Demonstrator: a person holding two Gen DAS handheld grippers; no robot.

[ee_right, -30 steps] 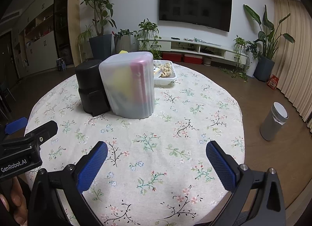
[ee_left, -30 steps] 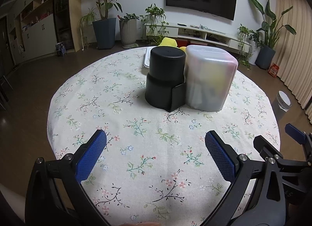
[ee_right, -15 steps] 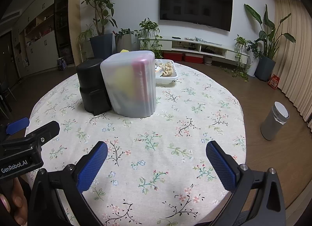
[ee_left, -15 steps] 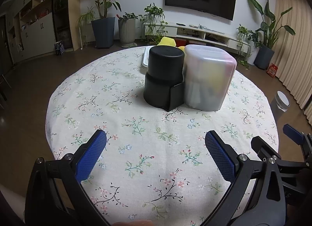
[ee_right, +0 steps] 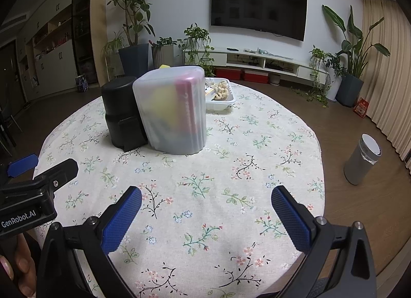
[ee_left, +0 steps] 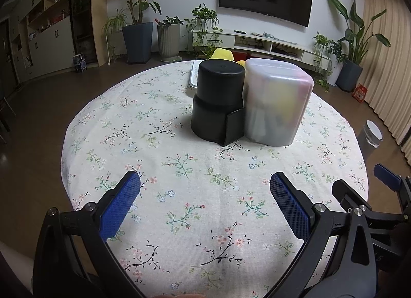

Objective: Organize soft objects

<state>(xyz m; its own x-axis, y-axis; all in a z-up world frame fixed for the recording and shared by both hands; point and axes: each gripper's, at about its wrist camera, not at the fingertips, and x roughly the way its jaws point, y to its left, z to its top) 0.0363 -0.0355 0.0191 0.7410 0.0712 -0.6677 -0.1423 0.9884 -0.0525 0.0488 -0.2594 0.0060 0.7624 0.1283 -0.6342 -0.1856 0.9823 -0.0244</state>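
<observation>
A frosted plastic container point(ee_left: 277, 104) point(ee_right: 172, 110) stands upside down at the middle of the round floral table, with yellow and pink soft things dimly showing inside. A black cylindrical container point(ee_left: 218, 102) point(ee_right: 122, 113) touches its left side. Behind them sits a white tray point(ee_right: 222, 101) with pale ring-shaped pieces, and a yellow soft object point(ee_left: 222, 54) peeks over the black container. My left gripper point(ee_left: 204, 195) and right gripper point(ee_right: 205, 204) both hang open over the near part of the table, well short of the containers, holding nothing.
The tablecloth point(ee_left: 179, 174) covers the table to its edges. A grey bin point(ee_right: 362, 161) stands on the floor to the right. Potted plants, a TV and a low cabinet line the far wall. A hand point(ee_right: 15, 269) shows at lower left of the right wrist view.
Both views have shifted only slightly; the containers sit a touch farther right in each. Both grippers stay open.
</observation>
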